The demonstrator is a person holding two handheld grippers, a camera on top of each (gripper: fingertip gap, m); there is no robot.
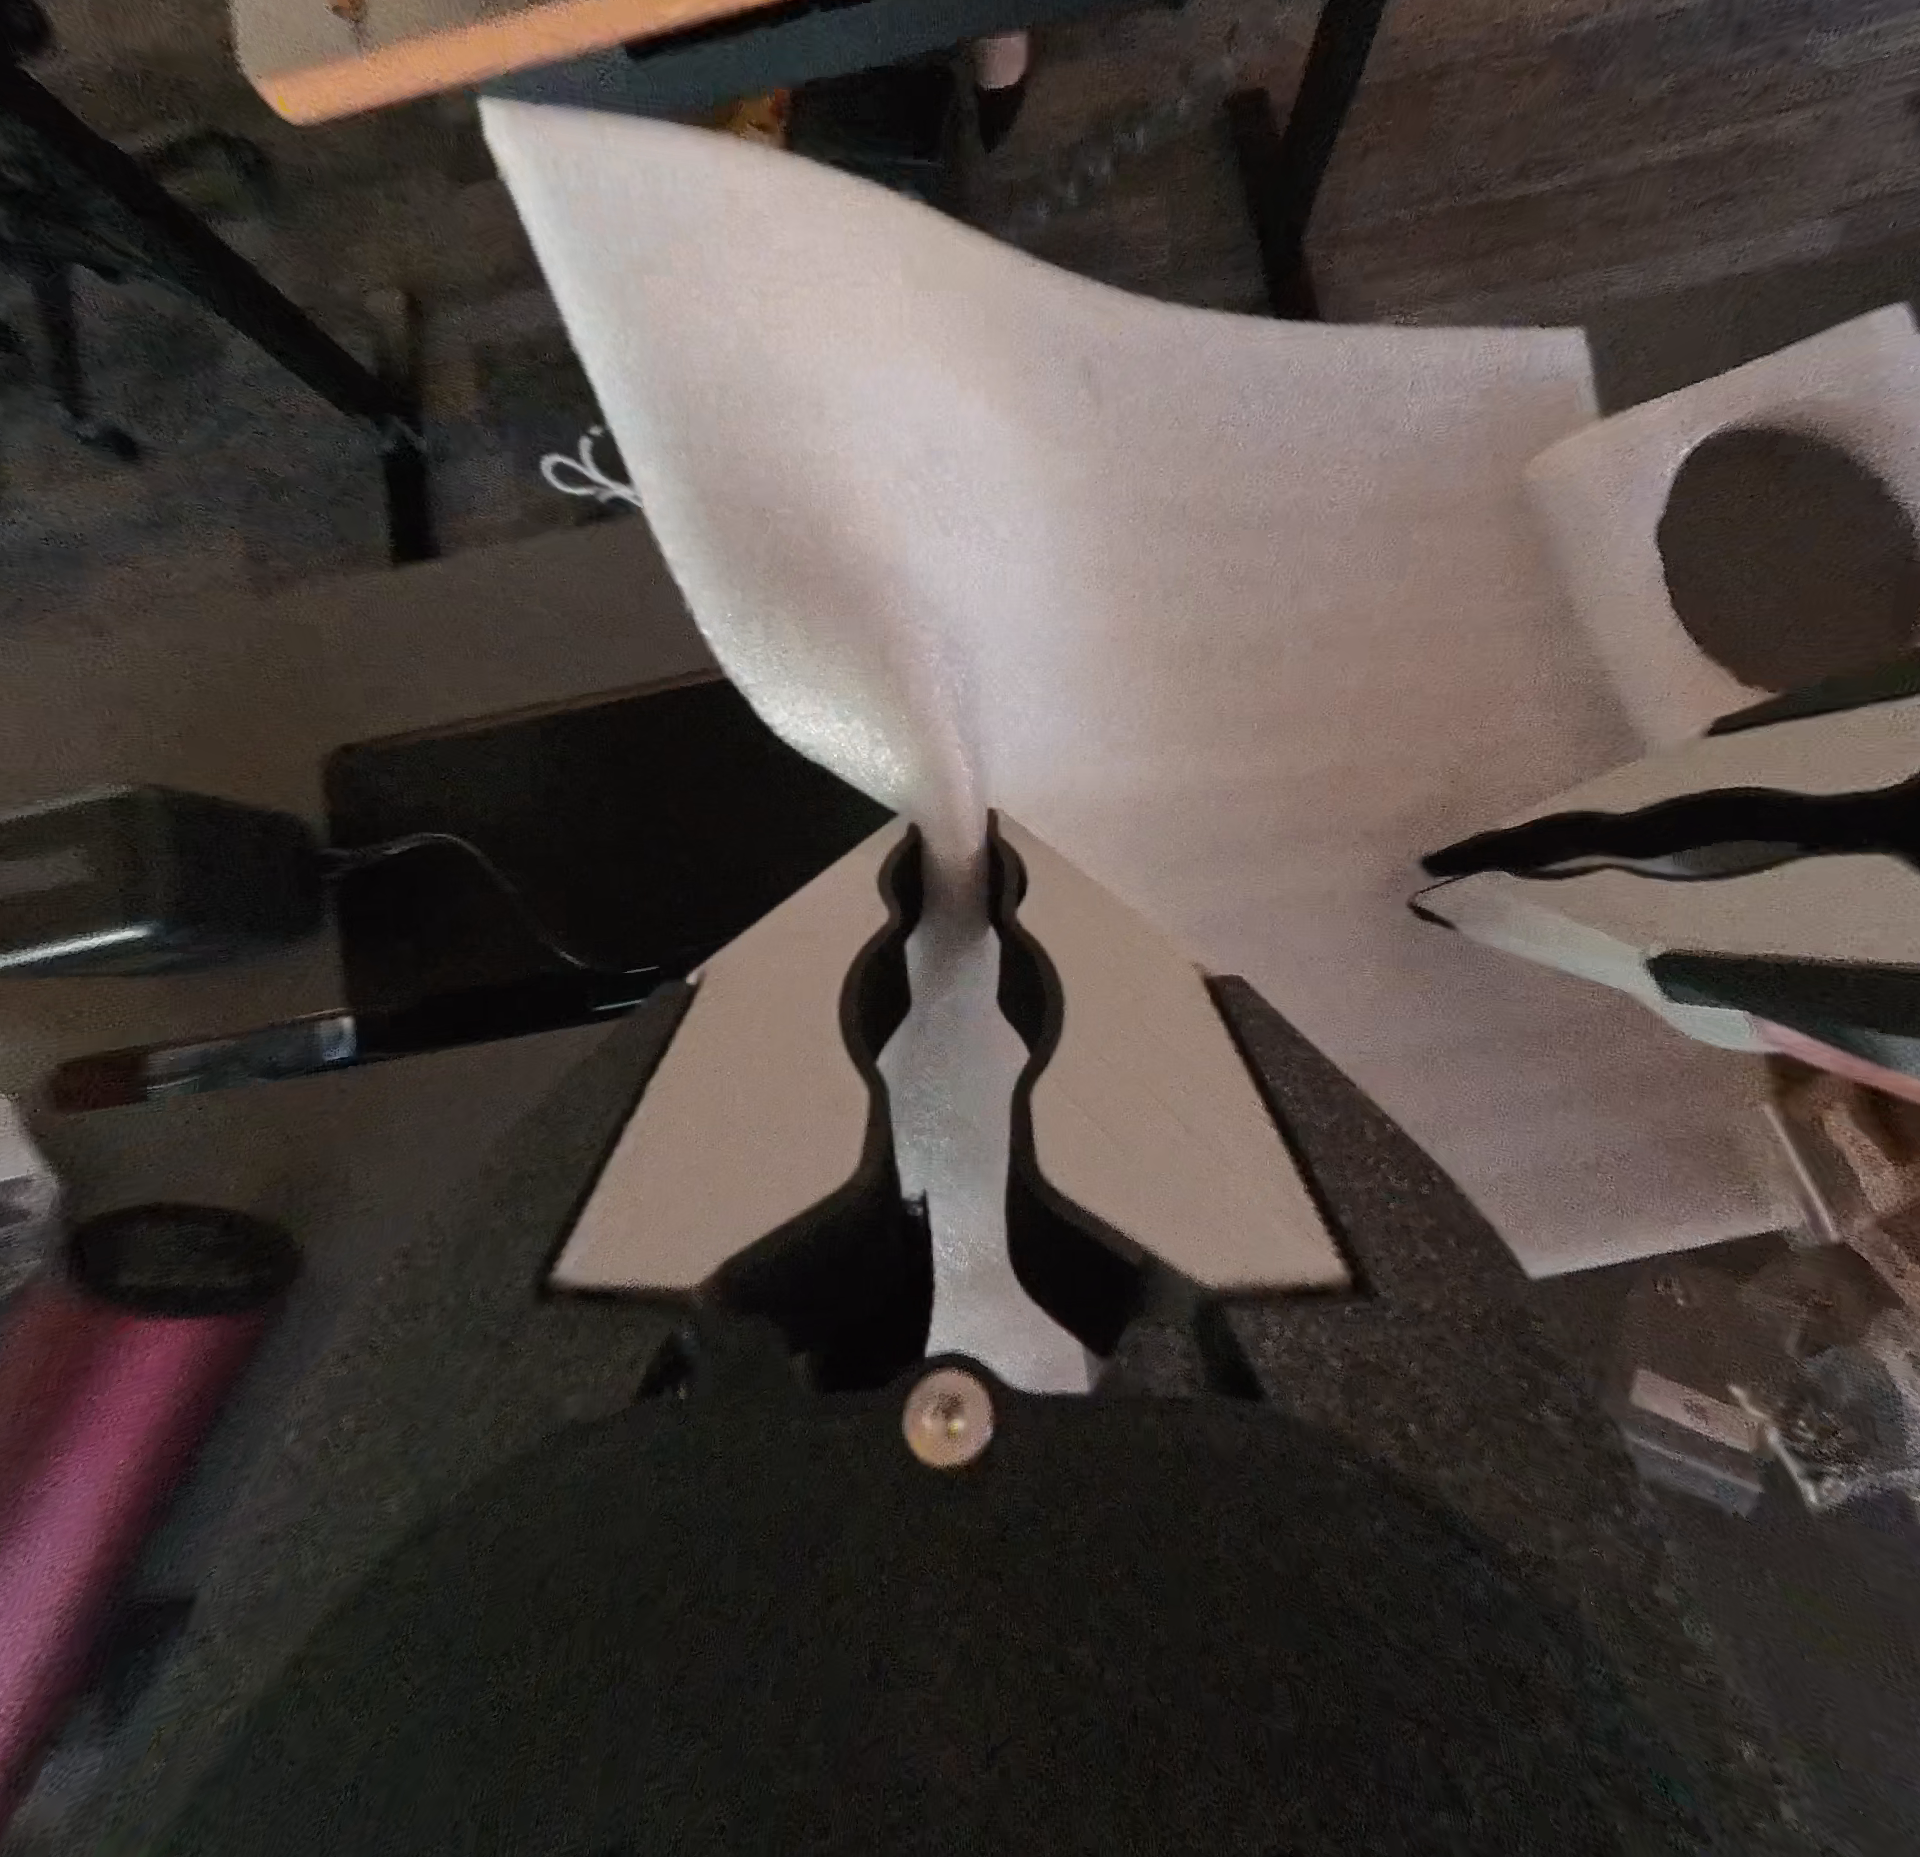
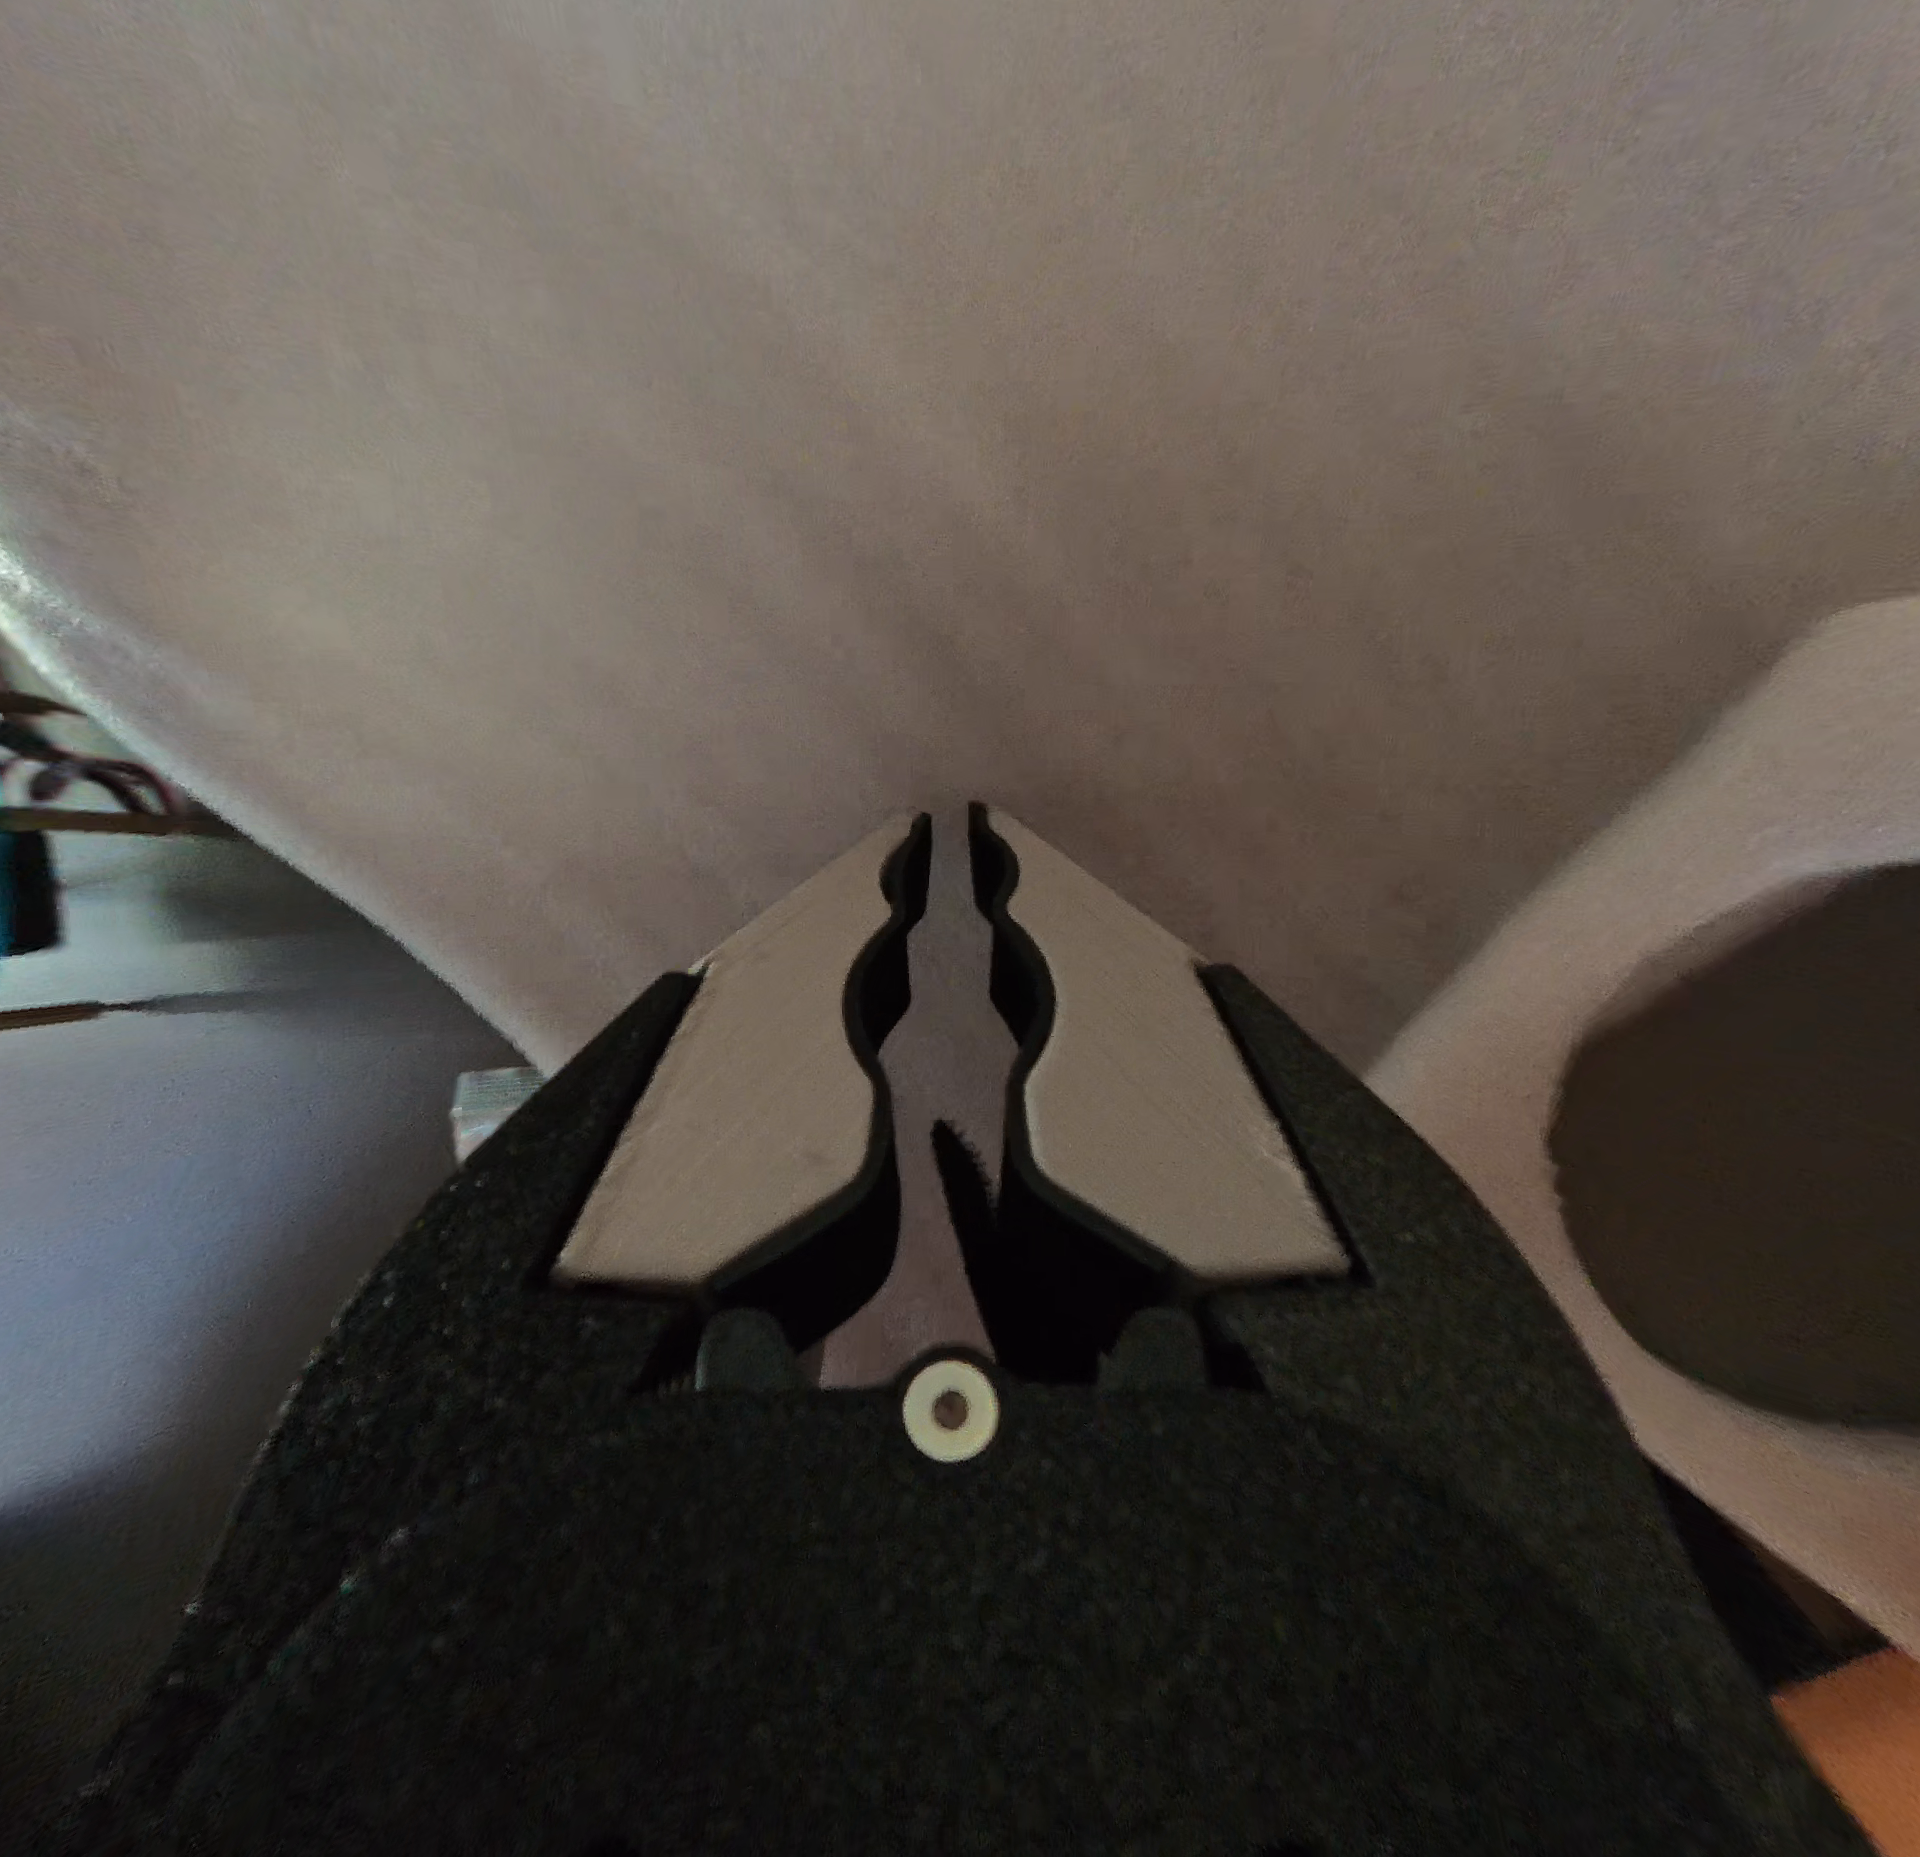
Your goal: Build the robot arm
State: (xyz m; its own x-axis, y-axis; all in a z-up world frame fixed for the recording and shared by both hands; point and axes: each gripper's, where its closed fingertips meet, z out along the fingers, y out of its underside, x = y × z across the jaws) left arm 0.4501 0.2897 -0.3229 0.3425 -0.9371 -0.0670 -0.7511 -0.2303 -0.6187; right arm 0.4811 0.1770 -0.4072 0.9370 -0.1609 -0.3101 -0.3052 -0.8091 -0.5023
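Note:
A thin white foam sheet (image 1: pixel 1039 477) hangs in the air, bent and curved. My left gripper (image 1: pixel 954 831) is shut on one edge of it, and the sheet runs down between the fingers. My right gripper (image 1: pixel 1444 872) shows at the right of the left wrist view, shut on the same sheet's other side. In the right wrist view the right gripper (image 2: pixel 948 820) is shut on the sheet (image 2: pixel 935 353), which fills most of that view. A white foam roll (image 1: pixel 1600 519) with a dark hollow core lies beside the right gripper and also shows in the right wrist view (image 2: pixel 1558 924).
A wooden-edged table (image 1: pixel 623 31) with black legs (image 1: pixel 1309 145) stands beyond the sheet. A black box (image 1: pixel 582 831) with a cable lies at the left. A magenta cylinder (image 1: pixel 94 1444) with a black cap is at the lower left. Clear plastic bits (image 1: pixel 1714 1433) lie at the lower right.

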